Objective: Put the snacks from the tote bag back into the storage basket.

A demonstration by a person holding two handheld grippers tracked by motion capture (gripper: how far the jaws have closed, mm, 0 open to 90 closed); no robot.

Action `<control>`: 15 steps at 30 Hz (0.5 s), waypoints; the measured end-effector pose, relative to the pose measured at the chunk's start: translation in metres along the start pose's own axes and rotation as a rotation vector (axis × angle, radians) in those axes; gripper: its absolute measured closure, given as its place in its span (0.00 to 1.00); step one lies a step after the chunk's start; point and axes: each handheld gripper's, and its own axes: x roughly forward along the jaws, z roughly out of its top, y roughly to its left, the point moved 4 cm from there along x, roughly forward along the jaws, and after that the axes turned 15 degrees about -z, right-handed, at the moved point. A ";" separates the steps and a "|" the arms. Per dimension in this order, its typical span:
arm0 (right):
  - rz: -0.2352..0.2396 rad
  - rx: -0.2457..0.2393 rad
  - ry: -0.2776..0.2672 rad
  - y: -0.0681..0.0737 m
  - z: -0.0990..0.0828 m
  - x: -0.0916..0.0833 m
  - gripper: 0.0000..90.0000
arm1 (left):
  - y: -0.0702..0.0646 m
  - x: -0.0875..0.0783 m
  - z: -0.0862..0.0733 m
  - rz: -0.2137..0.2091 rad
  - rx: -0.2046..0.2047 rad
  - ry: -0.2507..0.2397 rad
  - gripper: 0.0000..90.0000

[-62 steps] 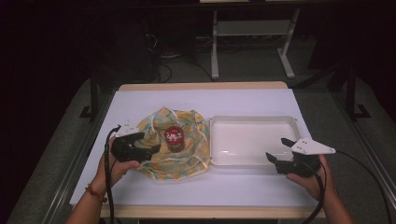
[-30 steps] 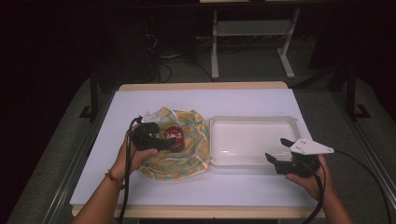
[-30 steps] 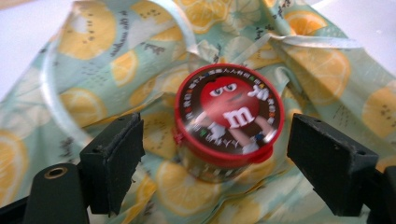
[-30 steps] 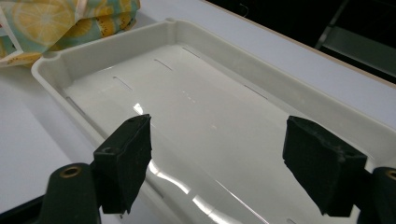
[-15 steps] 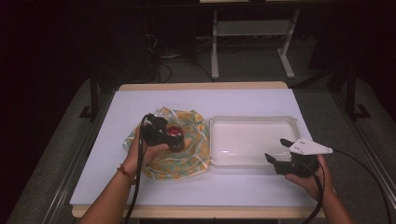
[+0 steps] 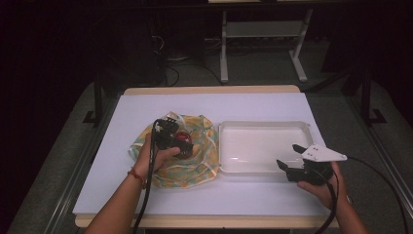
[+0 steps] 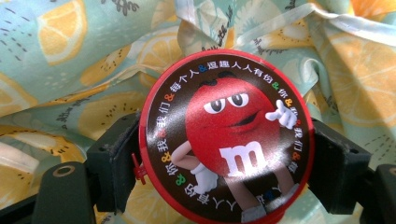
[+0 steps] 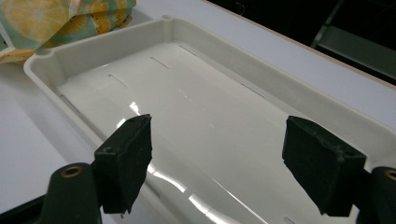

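Left hand-held gripper [image 6: 181,145] is over the lemon-print cloth [image 6: 195,161], which lies crumpled on the white bench [image 6: 136,112] just left of the tray. In the left gripper view its two black jaws sit tight against opposite sides of a round red tin [image 7: 226,135], pads touching the rim on both sides, so it's clamped on the tin. Tin lid faces the camera: red cartoon candy character with a white "m", ring of Chinese text around the dark border. Cloth [image 7: 84,60] fills the background behind it; can't tell whether the tin rests on the cloth or is lifted off it

Right hand-held gripper [image 6: 288,168] sits at the near right corner of the white plastic tray [image 6: 229,168], held low by the person's right hand [image 6: 324,187]. In the right gripper view its jaws stand wide apart with nothing between them, aimed across the tray's glossy inside [image 8: 187,98]. Cloth edge [image 8: 56,23] shows just past the tray's far corner
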 end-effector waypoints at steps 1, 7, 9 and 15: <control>0.002 -0.004 0.005 0.000 -0.001 0.000 0.26 | 0.000 0.001 0.000 -0.001 -0.005 0.003 0.22; 0.007 -0.010 0.007 0.002 -0.001 0.002 0.26 | 0.001 0.006 0.001 0.016 -0.005 0.001 0.22; 0.008 -0.010 0.007 0.002 -0.001 0.002 0.26 | 0.001 0.007 0.001 0.020 -0.004 0.000 0.22; 0.009 -0.013 0.010 0.002 -0.002 0.003 0.26 | 0.000 0.008 0.001 0.033 0.012 -0.003 0.24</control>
